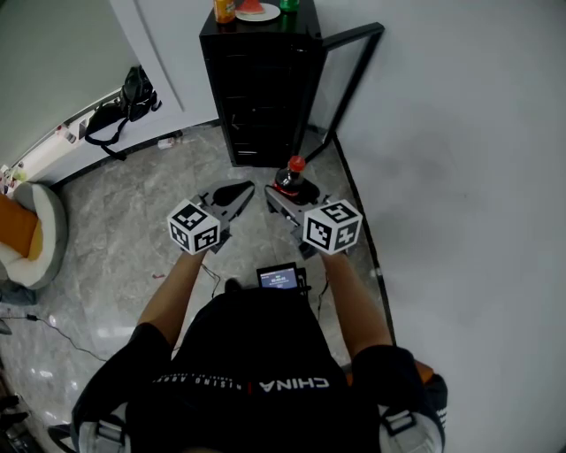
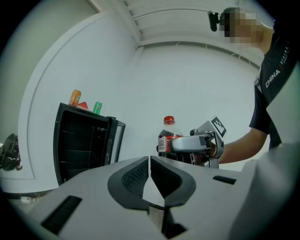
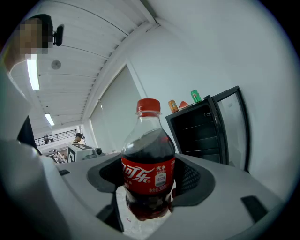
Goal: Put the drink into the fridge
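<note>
Red-capped bottle (image 3: 149,164) upright, in right claw (image 3: 149,177)

The fridge (image 1: 261,88) stands at the upper middle of the head view, with its door (image 1: 354,71) swung out to the right. On its top a plate (image 1: 258,12) sits between two drink containers (image 1: 225,9). Below the fridge in the frame, the cola bottle (image 1: 292,173) is between the fingers of the right gripper (image 1: 287,190). The left gripper (image 1: 237,190) is just to the left of it. A bag (image 1: 128,102) is at the upper left, by the wall.

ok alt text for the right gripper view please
A red-capped cola bottle is clamped upright in the right tool. Behind it to the right stands a black fridge, door open, against a white wall.
</note>
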Tool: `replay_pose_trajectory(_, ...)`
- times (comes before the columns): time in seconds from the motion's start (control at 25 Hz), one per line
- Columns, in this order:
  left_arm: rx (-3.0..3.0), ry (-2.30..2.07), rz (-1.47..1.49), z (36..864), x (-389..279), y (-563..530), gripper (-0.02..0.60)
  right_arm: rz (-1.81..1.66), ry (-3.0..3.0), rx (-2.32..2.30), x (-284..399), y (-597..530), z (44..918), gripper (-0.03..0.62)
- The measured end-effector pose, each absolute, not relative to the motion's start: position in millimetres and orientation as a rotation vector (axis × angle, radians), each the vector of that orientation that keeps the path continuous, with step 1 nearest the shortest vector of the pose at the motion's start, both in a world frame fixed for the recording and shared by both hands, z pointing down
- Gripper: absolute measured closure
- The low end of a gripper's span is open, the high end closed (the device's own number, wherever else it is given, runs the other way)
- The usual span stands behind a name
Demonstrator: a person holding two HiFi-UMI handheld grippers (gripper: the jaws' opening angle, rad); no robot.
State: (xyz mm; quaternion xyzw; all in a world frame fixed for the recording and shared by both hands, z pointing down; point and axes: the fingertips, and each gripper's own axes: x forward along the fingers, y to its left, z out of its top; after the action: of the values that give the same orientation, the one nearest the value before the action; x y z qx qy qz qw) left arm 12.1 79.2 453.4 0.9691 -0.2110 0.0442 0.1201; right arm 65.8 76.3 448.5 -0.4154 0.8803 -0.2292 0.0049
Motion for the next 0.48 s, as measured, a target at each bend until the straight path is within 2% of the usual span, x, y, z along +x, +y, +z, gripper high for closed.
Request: replay_pose_trajectory(0.48,2.826,-0.665,0.115,452,24,76,0.558,-0.731,2.758,-1.278,82,79,452,0.293)
